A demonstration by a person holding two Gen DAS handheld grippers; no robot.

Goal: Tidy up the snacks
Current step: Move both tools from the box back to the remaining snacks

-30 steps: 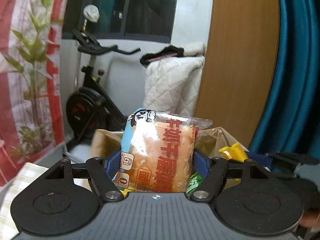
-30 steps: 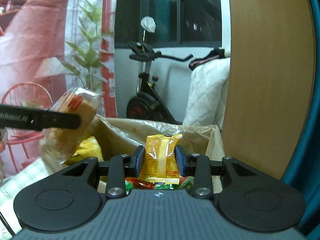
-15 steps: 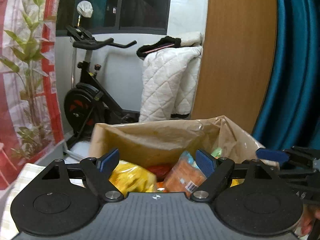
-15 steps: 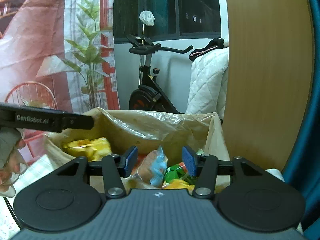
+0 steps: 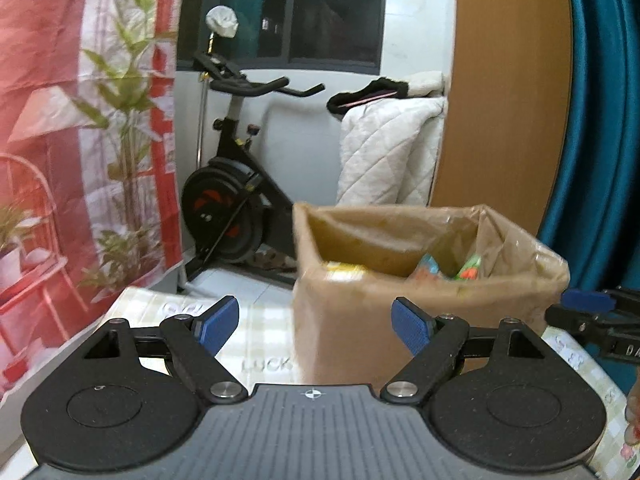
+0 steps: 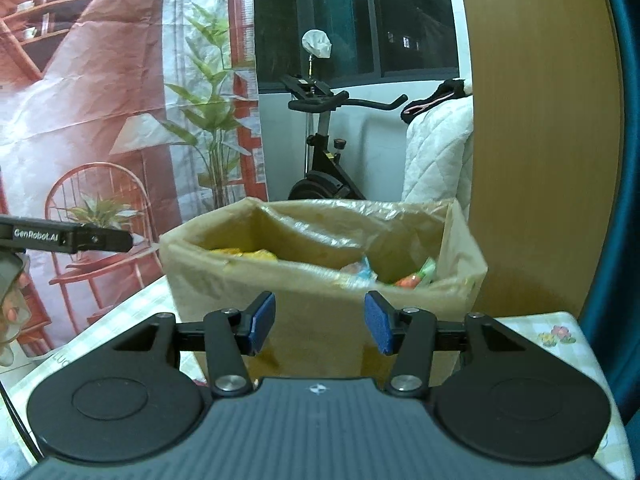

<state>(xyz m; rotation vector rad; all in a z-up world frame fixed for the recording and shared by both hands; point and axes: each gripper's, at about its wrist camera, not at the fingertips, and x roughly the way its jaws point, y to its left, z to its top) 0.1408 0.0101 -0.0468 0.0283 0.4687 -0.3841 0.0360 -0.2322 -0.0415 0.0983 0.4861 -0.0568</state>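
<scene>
- Left gripper (image 5: pixel 316 322): fingers spread wide, empty, just before the lined cardboard box (image 5: pixel 420 312).
- Right gripper (image 6: pixel 319 322): fingers partly apart, empty.
- Snack packets (image 6: pixel 360 270): inside the box.
- Risk: a gripper swinging sideways could snag the liner and tip the box.

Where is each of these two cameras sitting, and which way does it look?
Left wrist: on the left gripper, looking along its open, empty fingers at the lined box; the right gripper's tip shows at right.
Right wrist: on the right gripper, open and empty, facing the same box; the left gripper and a hand show at left.
Shared: box, snacks, exercise bike.
</scene>
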